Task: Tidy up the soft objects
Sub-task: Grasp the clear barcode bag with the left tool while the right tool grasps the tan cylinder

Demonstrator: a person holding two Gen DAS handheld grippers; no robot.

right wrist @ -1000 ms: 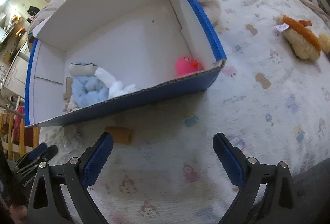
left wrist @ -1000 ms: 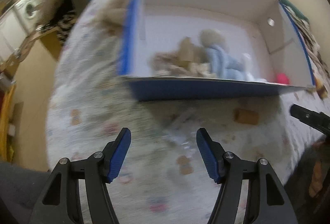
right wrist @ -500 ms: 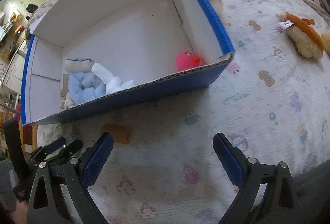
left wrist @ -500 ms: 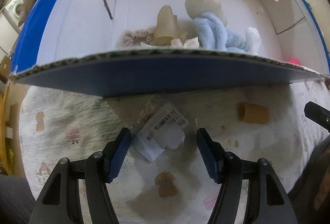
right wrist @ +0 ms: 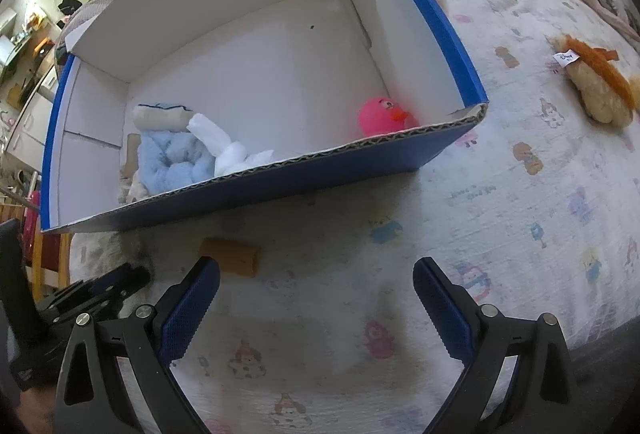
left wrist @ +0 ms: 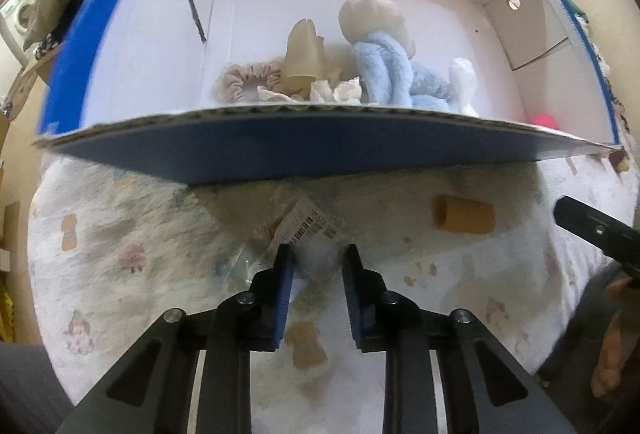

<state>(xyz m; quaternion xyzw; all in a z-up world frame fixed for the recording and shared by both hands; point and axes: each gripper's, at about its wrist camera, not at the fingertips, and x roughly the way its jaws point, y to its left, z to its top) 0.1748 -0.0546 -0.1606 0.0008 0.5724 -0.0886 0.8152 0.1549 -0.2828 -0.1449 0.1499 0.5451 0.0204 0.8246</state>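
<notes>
Left wrist view: left gripper (left wrist: 316, 254) clenched on a clear plastic packet (left wrist: 310, 234) with barcode label, lying on the printed blanket (left wrist: 120, 254) just before the blue box's (left wrist: 280, 150) near wall. Tan roll (left wrist: 464, 220) to its right.

Right wrist view: right gripper (right wrist: 316, 294) released, spread wide above the blanket. Pink duck (right wrist: 382, 116) in the box's near right corner; plush toy (right wrist: 596, 86) near the blanket's right edge.

Barcode label (left wrist: 310, 228), plush tag (right wrist: 567, 57): illegible

Left gripper (left wrist: 317, 258) fingers nearly closed; right gripper (right wrist: 316, 308) fingers spread wide.
</notes>
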